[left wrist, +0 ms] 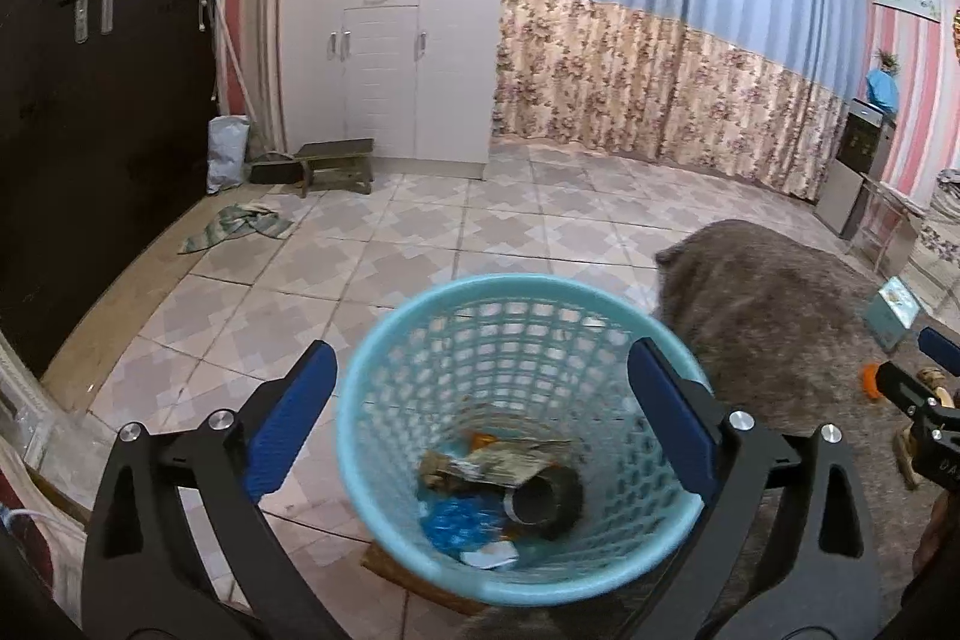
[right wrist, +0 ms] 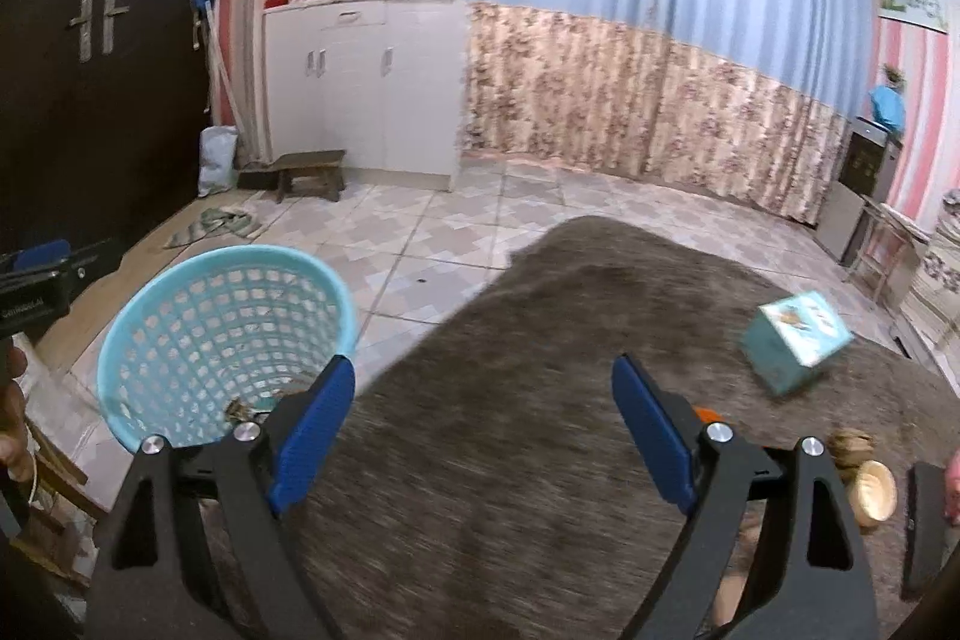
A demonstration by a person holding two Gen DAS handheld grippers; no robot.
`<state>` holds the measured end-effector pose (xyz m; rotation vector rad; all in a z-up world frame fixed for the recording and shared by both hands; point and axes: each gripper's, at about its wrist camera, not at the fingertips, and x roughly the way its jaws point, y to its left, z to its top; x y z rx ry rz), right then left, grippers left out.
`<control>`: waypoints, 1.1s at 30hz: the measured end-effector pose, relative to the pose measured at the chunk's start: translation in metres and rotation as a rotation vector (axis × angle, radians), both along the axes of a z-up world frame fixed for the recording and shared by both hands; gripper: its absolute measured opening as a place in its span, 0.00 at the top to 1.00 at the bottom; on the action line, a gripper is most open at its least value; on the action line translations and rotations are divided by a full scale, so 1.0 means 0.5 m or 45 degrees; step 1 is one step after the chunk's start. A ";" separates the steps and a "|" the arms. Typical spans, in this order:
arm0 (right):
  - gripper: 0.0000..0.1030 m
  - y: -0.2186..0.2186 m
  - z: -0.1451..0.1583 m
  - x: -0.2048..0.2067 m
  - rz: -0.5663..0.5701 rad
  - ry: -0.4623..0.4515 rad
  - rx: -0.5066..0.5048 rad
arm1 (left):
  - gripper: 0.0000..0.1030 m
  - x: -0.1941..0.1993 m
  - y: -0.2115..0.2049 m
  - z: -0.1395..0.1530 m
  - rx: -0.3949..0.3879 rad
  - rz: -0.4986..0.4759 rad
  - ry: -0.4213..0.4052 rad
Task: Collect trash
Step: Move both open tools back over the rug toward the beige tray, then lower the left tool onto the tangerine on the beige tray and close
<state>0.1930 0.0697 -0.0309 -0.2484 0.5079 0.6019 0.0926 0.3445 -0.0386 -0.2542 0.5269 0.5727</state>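
A light blue mesh basket (left wrist: 510,286) stands on the tiled floor at the rug's edge. It holds a dark tape roll (left wrist: 543,505), a blue wrapper (left wrist: 456,523) and crumpled paper (left wrist: 498,466). My left gripper (left wrist: 480,358) hangs open over the basket's mouth with nothing between its fingers. My right gripper (right wrist: 483,370) is open and empty above the grey rug (right wrist: 510,460), to the right of the basket (right wrist: 240,256). On the rug lie a teal box (right wrist: 792,346), an orange scrap (right wrist: 705,413) behind the right finger, and round tan shells (right wrist: 873,490).
A white cabinet (left wrist: 384,64) and a low wooden stool (left wrist: 336,163) stand at the far wall, with a striped cloth (left wrist: 240,226) on the tiles near the dark door (left wrist: 90,100). Curtains cover the back wall. A water dispenser (right wrist: 864,184) stands at the right.
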 end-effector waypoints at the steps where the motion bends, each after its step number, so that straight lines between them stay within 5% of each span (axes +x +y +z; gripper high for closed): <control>1: 0.16 -0.015 0.002 0.002 -0.012 -0.003 0.001 | 0.08 0.005 -0.012 0.002 0.003 -0.008 -0.001; 20: 0.15 -0.459 -0.031 0.077 -0.449 0.009 -0.056 | 0.05 0.135 -0.283 -0.001 0.003 -0.290 0.027; 33: 0.15 -0.594 -0.124 0.104 -0.628 0.108 -0.067 | 0.05 0.245 -0.495 -0.057 -0.024 -0.585 0.109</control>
